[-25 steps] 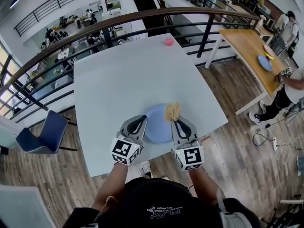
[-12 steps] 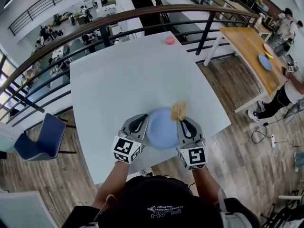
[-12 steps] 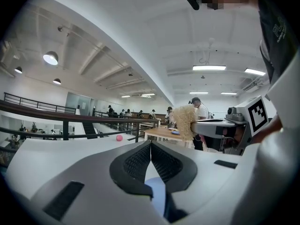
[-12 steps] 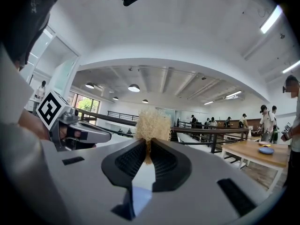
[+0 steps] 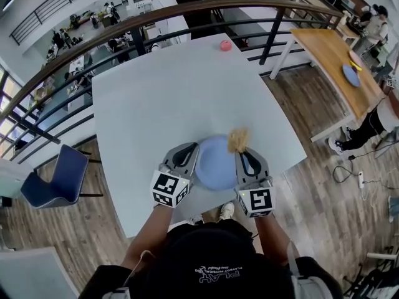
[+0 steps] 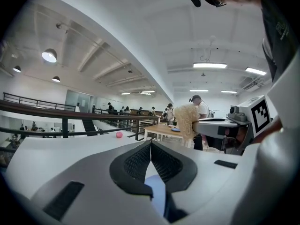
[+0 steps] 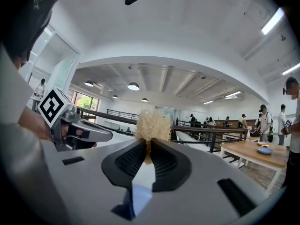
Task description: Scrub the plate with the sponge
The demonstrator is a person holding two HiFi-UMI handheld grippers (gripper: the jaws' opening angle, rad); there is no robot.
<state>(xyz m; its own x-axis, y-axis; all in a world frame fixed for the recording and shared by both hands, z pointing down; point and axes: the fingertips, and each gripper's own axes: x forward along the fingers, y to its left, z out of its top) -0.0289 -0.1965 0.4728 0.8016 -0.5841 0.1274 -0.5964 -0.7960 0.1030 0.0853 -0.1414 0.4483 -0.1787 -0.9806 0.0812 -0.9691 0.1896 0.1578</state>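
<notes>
A round blue plate (image 5: 216, 165) lies on the white table (image 5: 168, 98), close to its near edge. My left gripper (image 5: 189, 149) is at the plate's left rim with its jaws shut and nothing visibly between them. The plate (image 6: 157, 196) shows blue under its pads. My right gripper (image 5: 242, 153) is at the plate's right side, shut on a tan fibrous sponge (image 5: 238, 139). The sponge sticks out past the fingertips over the plate's far right rim. In the right gripper view the sponge (image 7: 152, 124) rises from between the pads, and the left gripper (image 7: 89, 132) shows at the left.
A small pink ball (image 5: 225, 45) sits near the table's far edge. A dark railing (image 5: 187, 14) runs behind the table over a drop to a lower floor. A blue chair (image 5: 53, 179) stands at the left. At the right is a wooden table (image 5: 333, 61) with people near it.
Both grippers have shifted a little across the table and sunk slightly. They stay on either side of the plate. The sponge remains in the right jaws and the left jaws stay shut.
</notes>
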